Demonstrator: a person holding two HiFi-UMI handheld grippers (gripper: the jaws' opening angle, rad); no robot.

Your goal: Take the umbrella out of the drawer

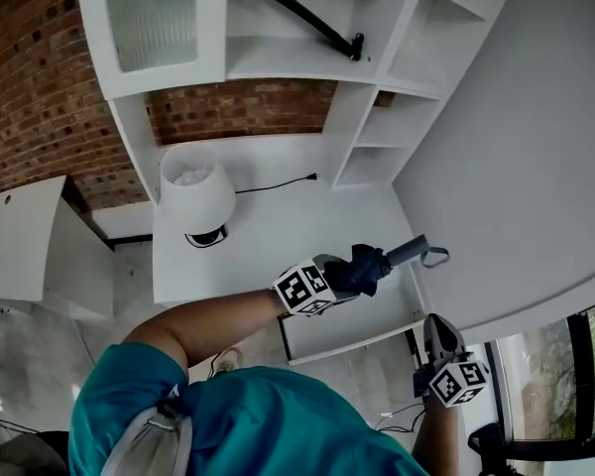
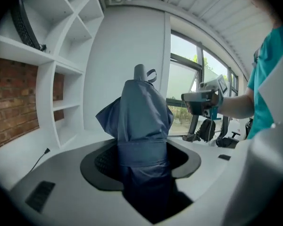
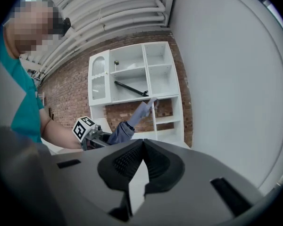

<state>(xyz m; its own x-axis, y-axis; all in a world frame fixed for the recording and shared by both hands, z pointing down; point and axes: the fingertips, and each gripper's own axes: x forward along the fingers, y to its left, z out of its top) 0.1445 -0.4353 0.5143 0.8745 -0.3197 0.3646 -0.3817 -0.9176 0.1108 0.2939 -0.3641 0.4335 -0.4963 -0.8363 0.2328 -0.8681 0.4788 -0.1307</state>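
Note:
A folded dark blue umbrella [image 1: 370, 268] with a grey handle [image 1: 409, 251] and a wrist strap is held in the air above the white desk. My left gripper [image 1: 347, 278] is shut on its cloth body. In the left gripper view the umbrella [image 2: 144, 121] stands upright between the jaws, handle [image 2: 140, 72] on top. Below it the white drawer [image 1: 349, 329] is pulled out of the desk. My right gripper [image 1: 438, 343] hangs lower right of the drawer, shut and empty; in its own view the right gripper [image 3: 142, 143] has its pads meeting.
A white lamp [image 1: 194, 190] stands on the desk [image 1: 278, 236] with a black cable behind it. Above is a white shelf unit [image 1: 372, 117] with a long black object [image 1: 297, 10] on one shelf. A brick wall is at the left.

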